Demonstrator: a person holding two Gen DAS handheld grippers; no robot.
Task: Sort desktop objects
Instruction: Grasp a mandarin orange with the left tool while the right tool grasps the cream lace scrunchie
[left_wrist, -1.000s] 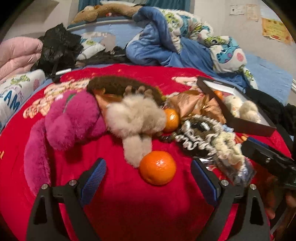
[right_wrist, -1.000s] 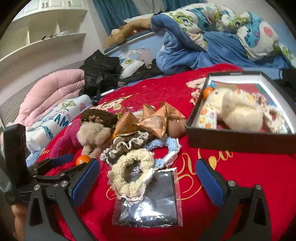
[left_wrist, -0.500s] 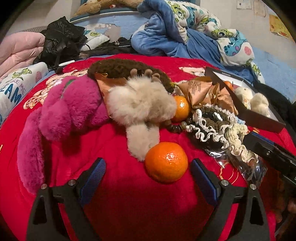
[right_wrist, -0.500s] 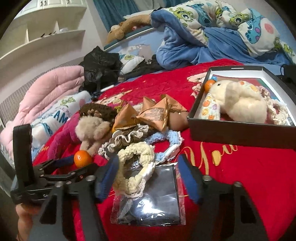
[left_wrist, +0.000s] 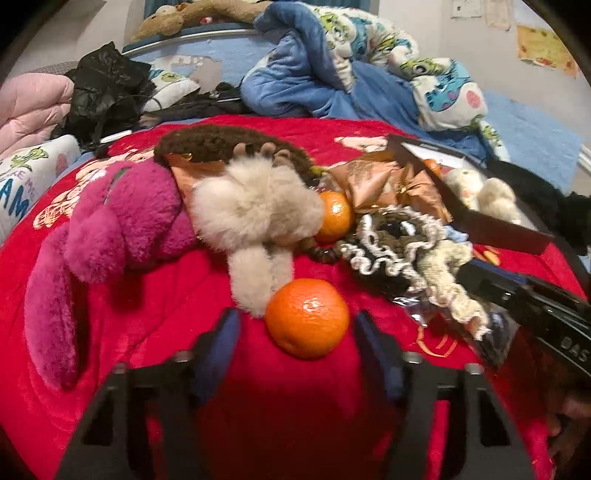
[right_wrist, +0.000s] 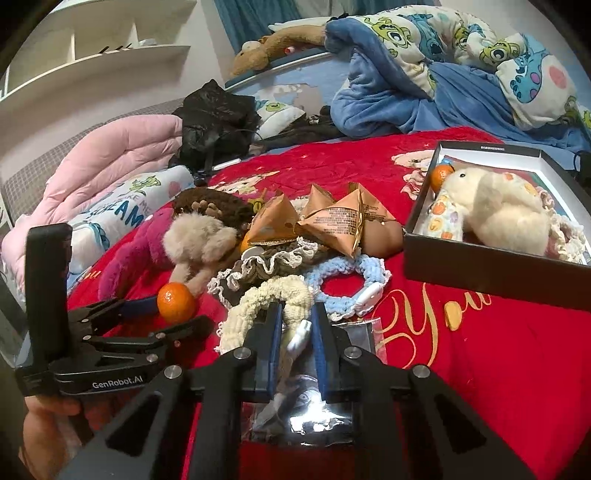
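Note:
An orange (left_wrist: 307, 319) lies on the red blanket (left_wrist: 147, 332) between the fingers of my left gripper (left_wrist: 295, 314), whose jaws are closing. A small gap still shows at the left pad. The right wrist view shows the same orange (right_wrist: 176, 301) inside that left gripper (right_wrist: 177, 312). My right gripper (right_wrist: 296, 308) is closing, and its pads pinch a strand of the cream scrunchie (right_wrist: 266, 295) with a white clip beside it. Under them lies a clear plastic bag (right_wrist: 332, 417). At the right stands the black box (right_wrist: 480, 273) with a cream plush toy (right_wrist: 509, 210) in it.
A pink plush (left_wrist: 129, 221), a beige fluffy toy (left_wrist: 255, 210), a second orange (left_wrist: 334, 218), bronze packets (right_wrist: 332, 221), a brown frilled scrunchie (right_wrist: 273, 266) and a blue scrunchie (right_wrist: 354, 269) crowd the blanket's middle. Bedding and a black bag (right_wrist: 218, 118) lie behind.
Both grippers' jaws have narrowed. The left ones drew in around the orange. The right ones went from wide apart to pinching the cream scrunchie.

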